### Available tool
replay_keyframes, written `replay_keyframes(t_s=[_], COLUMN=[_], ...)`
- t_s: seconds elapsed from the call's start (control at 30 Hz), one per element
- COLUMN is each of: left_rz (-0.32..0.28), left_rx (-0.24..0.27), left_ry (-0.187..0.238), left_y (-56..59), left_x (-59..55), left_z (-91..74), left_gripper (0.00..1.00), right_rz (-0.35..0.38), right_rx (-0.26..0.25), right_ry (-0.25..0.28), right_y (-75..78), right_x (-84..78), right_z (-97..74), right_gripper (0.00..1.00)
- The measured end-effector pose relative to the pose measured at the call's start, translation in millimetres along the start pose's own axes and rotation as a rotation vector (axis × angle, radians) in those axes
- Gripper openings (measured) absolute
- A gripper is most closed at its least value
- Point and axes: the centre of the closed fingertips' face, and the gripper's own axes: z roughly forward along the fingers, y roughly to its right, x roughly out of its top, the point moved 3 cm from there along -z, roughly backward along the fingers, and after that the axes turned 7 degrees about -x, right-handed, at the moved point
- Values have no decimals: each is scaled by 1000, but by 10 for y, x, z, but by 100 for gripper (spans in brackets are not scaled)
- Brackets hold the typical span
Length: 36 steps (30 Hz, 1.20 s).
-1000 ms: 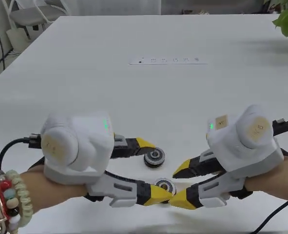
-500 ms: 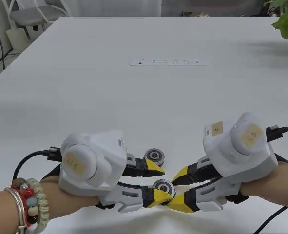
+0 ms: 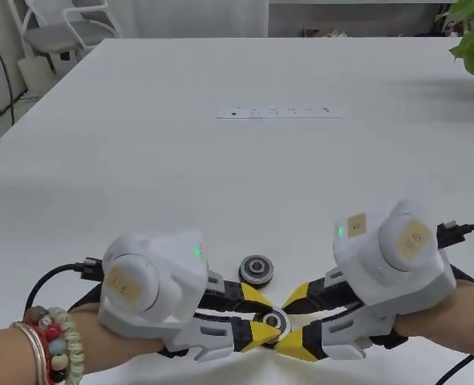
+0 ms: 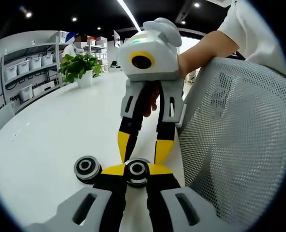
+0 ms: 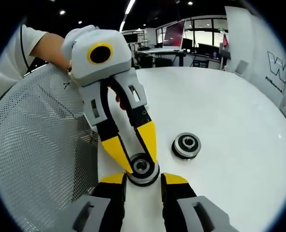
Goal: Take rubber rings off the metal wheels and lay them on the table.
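Two small metal wheels with black rubber rings are near the table's front edge. One wheel (image 3: 272,322) (image 4: 137,172) (image 5: 143,168) sits between both grippers' yellow tips. My left gripper (image 3: 262,314) (image 4: 136,170) (image 5: 138,154) comes in from the left and is shut on this wheel. From the right, my right gripper (image 3: 289,322) (image 5: 143,180) (image 4: 143,146) stands open, a jaw close to each side of the wheel's rim. I cannot tell whether the wheel rests on the table. The other wheel (image 3: 256,269) (image 4: 87,168) (image 5: 186,145) lies flat just beyond the tips, untouched.
The white table (image 3: 220,176) stretches far ahead. A flush strip of sockets (image 3: 278,112) sits mid-table. A green plant (image 3: 471,32) stands at the far right corner and white chairs (image 3: 60,28) at the far left. A mesh chair back (image 4: 239,145) is near me.
The left gripper moved right and its jaws narrowed from wide open onto the nearer wheel. The right gripper came in so that its jaws flank the same wheel. The other wheel stayed put.
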Motion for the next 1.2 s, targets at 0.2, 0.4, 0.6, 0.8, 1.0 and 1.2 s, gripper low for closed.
replay_keyframes(t_s=[0.2,0.4,0.6,0.8,1.0,1.2], left_rz=[6,1,-6,-4,-4,-4], left_rx=[16,18,21,24,24,24], left_ry=[-3,-5,-5,-3,-2,-1], left_y=[-16,-21,-21,-19,-18,-20], left_x=[16,20,19,18,19,16], left_z=[7,6,8,7,6,7], left_gripper=[9,9,9,9,9,9], right_rz=[-12,-12,-24,9,-3,9], right_rx=[-12,-7,-3,7,6,8], right_ry=[6,-9,-19,-25,-34,-38], right_y=[14,20,28,33,33,34], right_x=[4,-27,-42,-53,-61,-71], right_z=[8,-3,-20,-33,-37,-44], right_gripper=[25,22,19,18,16,14])
